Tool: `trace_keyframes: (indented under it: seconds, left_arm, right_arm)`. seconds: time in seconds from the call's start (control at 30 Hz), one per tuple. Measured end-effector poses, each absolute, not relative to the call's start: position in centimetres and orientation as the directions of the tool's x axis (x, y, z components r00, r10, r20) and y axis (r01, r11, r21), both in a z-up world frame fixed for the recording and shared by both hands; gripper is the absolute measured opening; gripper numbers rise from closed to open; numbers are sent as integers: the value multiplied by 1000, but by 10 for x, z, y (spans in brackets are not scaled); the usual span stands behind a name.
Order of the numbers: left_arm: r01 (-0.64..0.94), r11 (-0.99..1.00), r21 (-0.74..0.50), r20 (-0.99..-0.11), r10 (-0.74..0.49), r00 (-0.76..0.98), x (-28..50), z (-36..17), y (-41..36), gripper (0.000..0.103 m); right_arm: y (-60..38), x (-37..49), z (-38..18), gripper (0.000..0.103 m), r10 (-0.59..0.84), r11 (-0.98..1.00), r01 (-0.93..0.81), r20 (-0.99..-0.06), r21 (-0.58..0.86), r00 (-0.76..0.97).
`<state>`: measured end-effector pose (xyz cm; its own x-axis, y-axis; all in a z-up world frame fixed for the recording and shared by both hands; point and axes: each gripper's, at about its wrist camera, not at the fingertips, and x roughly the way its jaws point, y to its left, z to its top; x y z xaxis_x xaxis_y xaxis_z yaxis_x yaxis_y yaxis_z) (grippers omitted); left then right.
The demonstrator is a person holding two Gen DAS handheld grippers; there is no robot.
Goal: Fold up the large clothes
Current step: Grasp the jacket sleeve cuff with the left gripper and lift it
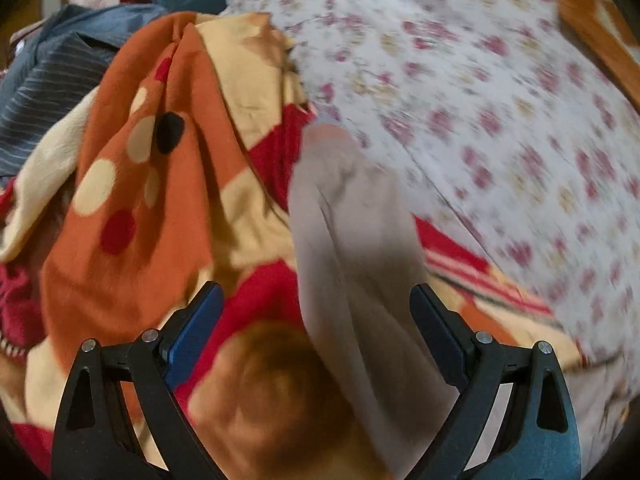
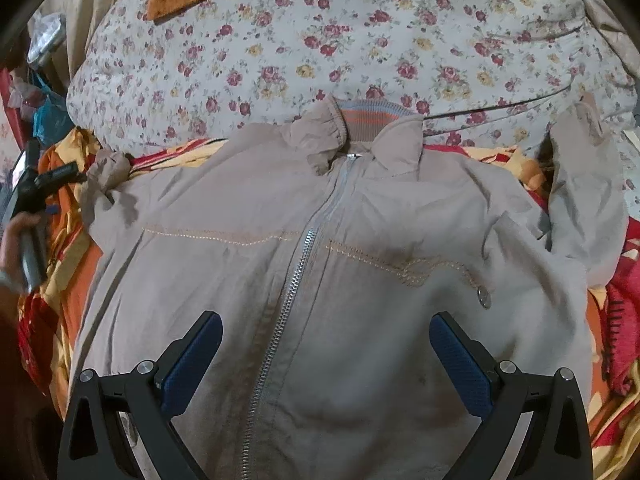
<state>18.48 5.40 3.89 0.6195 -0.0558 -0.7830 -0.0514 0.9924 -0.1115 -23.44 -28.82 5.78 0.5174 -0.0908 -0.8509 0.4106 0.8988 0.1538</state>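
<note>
The beige jacket (image 2: 320,280) is spread zip-up on the patterned blanket (image 2: 76,264) — thin, limp cloth, best pinched at a sleeve (image 1: 344,240) or shoulder seam — while both grippers (image 2: 326,356) (image 1: 316,320) are held apart, empty.

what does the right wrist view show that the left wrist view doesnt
Only the right wrist view shows the beige jacket laid out front up, with its zipper, striped collar and snap button, plus the left gripper held in a hand at the left edge. Only the left wrist view shows a dark striped garment and one jacket sleeve running between the open jaws. Both share the floral bedsheet and the orange and red blanket, and each gripper stands open.
</note>
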Motion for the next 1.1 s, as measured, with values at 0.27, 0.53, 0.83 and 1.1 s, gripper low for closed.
trace_keyframes:
  seconds: [0.27,0.53,0.83,1.1]
  left_arm:
    - [-37,986,-163,-806,-111,581,237,9,52,41]
    - [65,950,-305,-738,-279,615,212,43,55,3]
    - [457,823,-339,-588,-564,580,96,147,-34,3]
    - [709,619,-338,-604,-720,341,-39,146,-162,3]
  right_arm:
    - [-291,-230,49,102,-72,898,410,-864,162,499]
    - [-299,-235,44,102,-66,888,426,-867,175,493]
    - [-303,-255,61,102,-68,871,441,-837,216,544]
    - [-317,-285,75,102,-104,842,487,-815,232,569]
